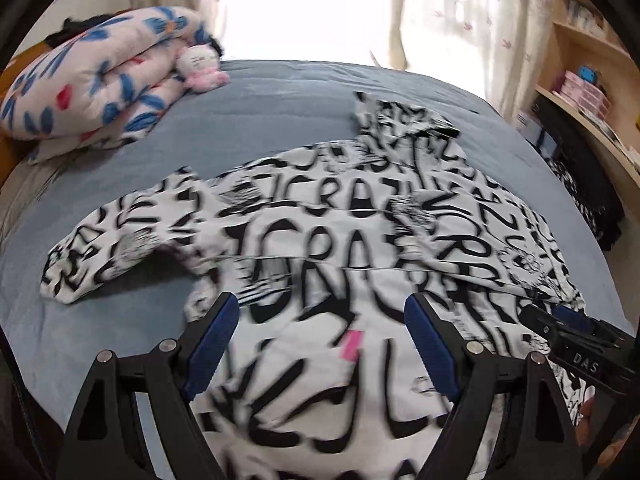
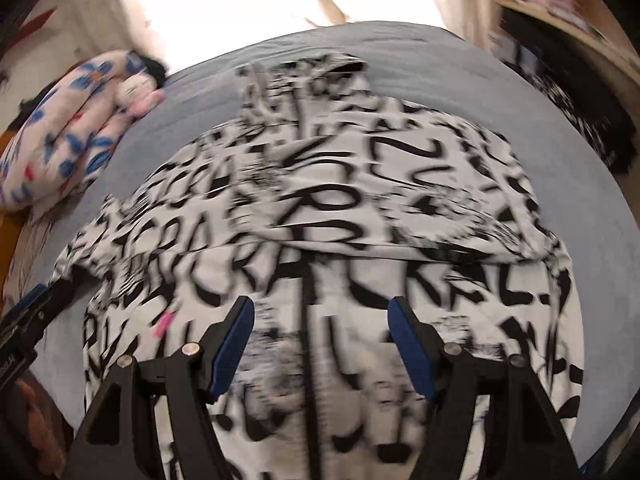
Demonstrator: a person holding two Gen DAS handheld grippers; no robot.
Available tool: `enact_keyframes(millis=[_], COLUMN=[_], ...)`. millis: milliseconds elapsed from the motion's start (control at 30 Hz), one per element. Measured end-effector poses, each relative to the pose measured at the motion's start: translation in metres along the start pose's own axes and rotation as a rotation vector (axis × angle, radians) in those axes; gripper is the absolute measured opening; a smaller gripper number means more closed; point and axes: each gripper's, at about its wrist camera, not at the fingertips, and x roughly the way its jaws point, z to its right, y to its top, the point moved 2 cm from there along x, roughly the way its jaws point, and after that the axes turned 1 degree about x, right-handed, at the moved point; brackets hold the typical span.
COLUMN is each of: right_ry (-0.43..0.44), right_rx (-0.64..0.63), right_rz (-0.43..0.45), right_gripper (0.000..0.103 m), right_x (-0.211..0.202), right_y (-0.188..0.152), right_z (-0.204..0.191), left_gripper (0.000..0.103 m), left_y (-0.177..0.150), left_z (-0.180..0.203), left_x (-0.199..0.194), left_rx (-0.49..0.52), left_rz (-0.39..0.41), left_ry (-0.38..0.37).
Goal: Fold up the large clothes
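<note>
A large white garment with black lettering (image 1: 320, 216) lies spread on the blue bed (image 1: 248, 120), one sleeve stretched to the left and its far part folded over. A pink tag (image 1: 352, 344) shows on it. My left gripper (image 1: 322, 316) is open and empty, just above the garment's near part. The right gripper's black body (image 1: 576, 340) shows at the right edge. In the right wrist view the garment (image 2: 320, 208) fills the middle, blurred. My right gripper (image 2: 320, 318) is open and empty above it. The left gripper (image 2: 28, 320) shows at the left edge.
A folded floral quilt (image 1: 100, 80) with a small plush toy (image 1: 200, 68) lies at the bed's far left corner. Wooden shelves (image 1: 584, 92) with boxes stand on the right, dark clothes below them. Bright curtains (image 1: 440, 8) hang behind the bed.
</note>
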Motion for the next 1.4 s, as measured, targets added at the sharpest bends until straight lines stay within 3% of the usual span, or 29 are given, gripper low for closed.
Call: enact_keyframes(millis=[267, 633, 900, 1033, 1067, 1167, 1200, 1333, 1400], right_ry=[-0.029, -0.007, -0.004, -0.007, -0.009, -0.009, -0.008, -0.002, 0.001], right_rx=[-0.191, -0.271, -0.316, -0.333, -0.334, -0.326, -0.321, -0.296, -0.271], right_rz=[0.067, -0.029, -0.068, -0.081, -0.089, -0.101, -0.105, -0.095, -0.084], right_gripper=[0.070, 0.070, 0.069, 0.069, 0.069, 0.069, 0.069, 0.070, 0.069], right_x=[0.005, 0.058, 0.084, 0.090, 0.092, 0.096, 0.096, 0.091, 0.087], right_y=[0.003, -0.002, -0.007, -0.010, -0.011, -0.011, -0.011, -0.008, -0.004], right_z=[-0.089, -0.165, -0.202, -0.208, -0.208, -0.205, -0.203, -0.192, -0.183], left_gripper=[0.084, 0.084, 0.084, 0.084, 0.078, 0.019, 0.011, 0.008, 0.007], left_y=[-0.015, -0.049, -0.060, -0.051, -0.047, -0.031, -0.026, 0.013, 0.037], left_z=[-0.130, -0.300, -0.370, -0.384, -0.386, -0.384, -0.382, -0.341, -0.307], left_x=[0.016, 0.060, 0.100, 0.120, 0.124, 0.133, 0.132, 0.102, 0.080], left_rx=[-0.200, -0.509, -0.669, -0.683, -0.681, -0.627, -0.613, -0.458, -0.366], left_rz=[-0.029, -0.076, -0.070, -0.050, -0.041, -0.052, -0.050, 0.074, 0.146], left_ry=[0.018, -0.001, -0.081, -0.064, -0.042, 0.087, 0.109, 0.211, 0.196])
